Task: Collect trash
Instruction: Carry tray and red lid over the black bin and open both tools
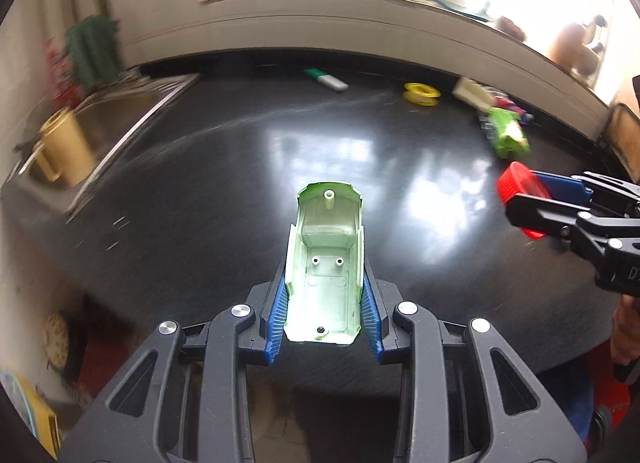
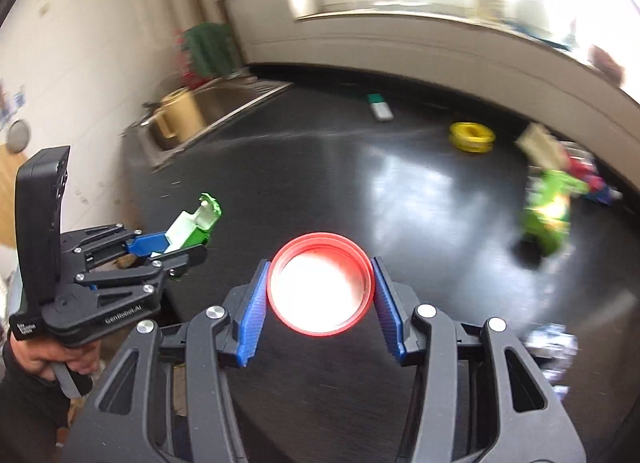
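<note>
**Both jaws loaded, trash held above the counter**

Jaws of the left gripper (image 1: 325, 299) are clamped on a pale green plastic shell (image 1: 326, 263), its hollow underside facing the camera. Blue pads (image 1: 276, 319) press its two long sides near the rear, so the front half juts forward, free. Judgement: gripping the flat sides gives the ribbed pads the most contact on a thin, slippery part. At the right edge of this view the right gripper (image 1: 524, 203) carries a red lid (image 1: 516, 183), held off the black counter (image 1: 200, 203). More litter lies far back: a green-and-white tube (image 1: 325, 79), a yellow ring (image 1: 421, 93), a green wrapper (image 1: 508, 135). A sink (image 1: 116, 119) with a tan mug (image 1: 64, 147) sits at left.

Right wrist view: jaws pinch the red lid across its rim, open side toward the lens, glare hiding its inside. Judgement: squeezing across the widest part keeps a round piece from rolling out. The left gripper shows at left, shell tilted upward.

Strong blur suggests both tools are in transit. No bin is visible, so the drop-off point cannot be told.
</note>
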`<action>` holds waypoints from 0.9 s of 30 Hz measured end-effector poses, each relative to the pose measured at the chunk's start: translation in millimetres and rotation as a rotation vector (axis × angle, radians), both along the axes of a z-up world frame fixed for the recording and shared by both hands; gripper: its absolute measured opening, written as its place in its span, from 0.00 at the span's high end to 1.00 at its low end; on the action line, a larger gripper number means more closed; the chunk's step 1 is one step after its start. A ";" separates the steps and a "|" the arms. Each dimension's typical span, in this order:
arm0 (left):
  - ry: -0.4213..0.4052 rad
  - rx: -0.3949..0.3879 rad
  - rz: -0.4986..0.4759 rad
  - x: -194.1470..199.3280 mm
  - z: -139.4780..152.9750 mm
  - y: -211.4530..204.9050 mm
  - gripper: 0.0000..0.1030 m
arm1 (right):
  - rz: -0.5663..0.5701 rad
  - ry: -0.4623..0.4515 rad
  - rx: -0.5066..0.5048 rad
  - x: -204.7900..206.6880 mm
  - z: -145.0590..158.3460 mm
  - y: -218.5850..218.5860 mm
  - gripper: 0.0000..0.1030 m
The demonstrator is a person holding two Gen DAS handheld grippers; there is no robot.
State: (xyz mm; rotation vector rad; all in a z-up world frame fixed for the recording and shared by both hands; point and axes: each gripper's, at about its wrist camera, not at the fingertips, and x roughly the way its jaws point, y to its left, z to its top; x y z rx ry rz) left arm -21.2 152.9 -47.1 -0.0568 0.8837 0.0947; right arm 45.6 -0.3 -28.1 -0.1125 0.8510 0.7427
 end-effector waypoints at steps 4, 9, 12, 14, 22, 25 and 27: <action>0.011 0.017 0.156 -59.8 -7.2 62.2 0.69 | 0.168 0.045 0.025 -25.0 -18.5 86.8 0.52; 0.055 -0.011 0.313 -130.5 -30.8 122.2 0.69 | 0.348 0.114 0.022 -69.3 -42.1 172.8 0.52; 0.107 -0.063 0.387 -162.1 -59.0 151.4 0.69 | 0.440 0.156 0.003 -95.5 -59.8 216.3 0.52; 0.143 -0.081 0.414 -176.6 -84.6 167.1 0.69 | 0.492 0.183 -0.031 -110.5 -76.3 245.6 0.52; 0.197 -0.179 0.487 -182.4 -184.7 220.0 0.69 | 0.557 0.259 -0.158 -134.6 -143.2 323.6 0.52; 0.223 -0.198 0.511 -178.2 -212.9 231.9 0.69 | 0.550 0.274 -0.184 -133.0 -160.8 339.1 0.52; 0.234 -0.203 0.523 -176.1 -226.0 235.1 0.68 | 0.546 0.284 -0.201 -132.8 -170.5 344.1 0.52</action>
